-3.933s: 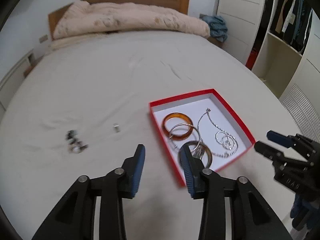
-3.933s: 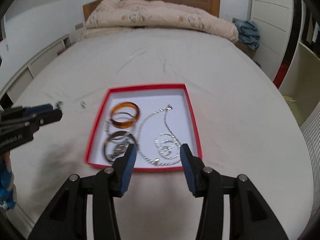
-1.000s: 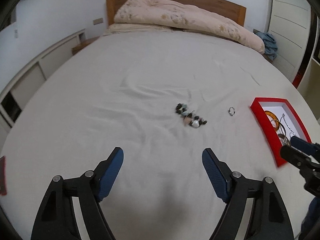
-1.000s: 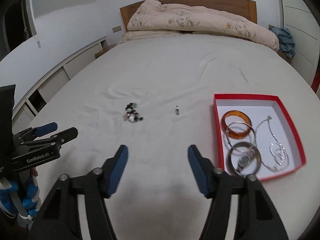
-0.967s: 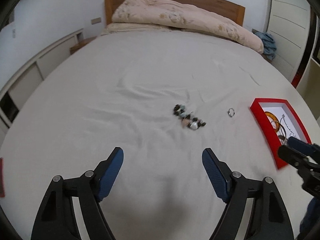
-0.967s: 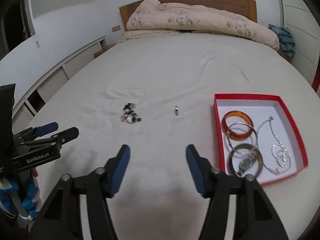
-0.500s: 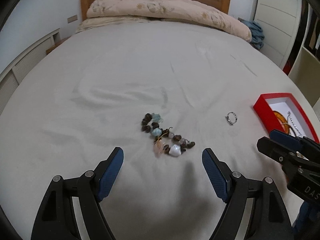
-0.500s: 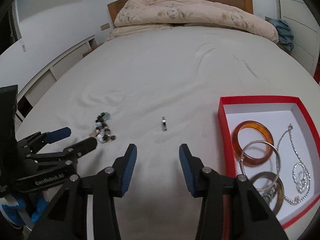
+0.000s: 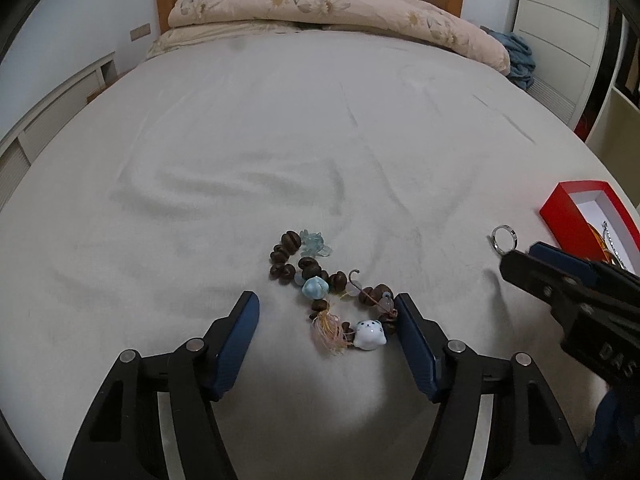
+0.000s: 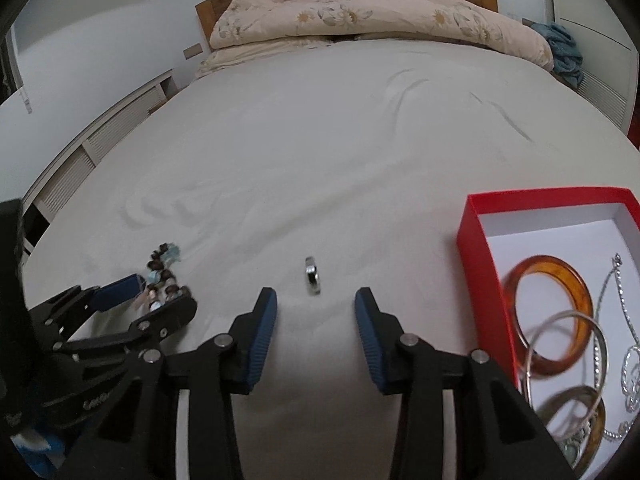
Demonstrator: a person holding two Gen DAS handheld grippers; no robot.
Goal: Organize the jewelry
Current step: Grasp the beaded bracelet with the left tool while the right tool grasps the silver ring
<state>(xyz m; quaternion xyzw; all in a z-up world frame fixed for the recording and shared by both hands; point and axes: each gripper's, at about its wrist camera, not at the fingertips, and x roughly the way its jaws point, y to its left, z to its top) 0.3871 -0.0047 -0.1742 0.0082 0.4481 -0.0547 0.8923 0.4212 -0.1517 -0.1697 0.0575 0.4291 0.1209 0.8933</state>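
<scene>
Both grippers have closed in on the loose pieces since half a second ago: the beaded bracelet (image 9: 326, 286), which lay clear ahead of the left gripper (image 9: 326, 342), now sits between its blue pads, and the silver ring (image 10: 312, 275) has come up close to the right gripper (image 10: 316, 334).

Left gripper: jaws wide apart, straddling the near end of the bracelet; the right-hand pad looks to be touching or just beside the outermost beads (hard to tell which at this angle). Spread that wide, likely, because the strand lies in a loose S on the bed sheet (image 9: 248, 128) and a narrow opening would miss it.

Right gripper: jaws apart, nothing between them, ring just ahead of the tips and centred on the gap. Reads as lined up for a pinch. The ring stands on edge in the soft sheet, so it may tip or sink when squeezed.

Red box (image 10: 478, 248) sits at the right, well apart from the bracelet, nearer the ring. It is the collecting place, judging by what already lies in it.

Count:
- grippers: two
- loose on the sheet: two (one beaded bracelet with a white animal charm (image 9: 370, 334) and a tassel; one ring)
- in the box: one amber bangle (image 10: 548, 316), one thin silver bangle (image 10: 564, 354), one darker bangle (image 10: 576, 420) partly cut off by the frame edge, one silver chain (image 10: 624, 308) with looped rings.

Two pieces left to bring over, by this showing.
</scene>
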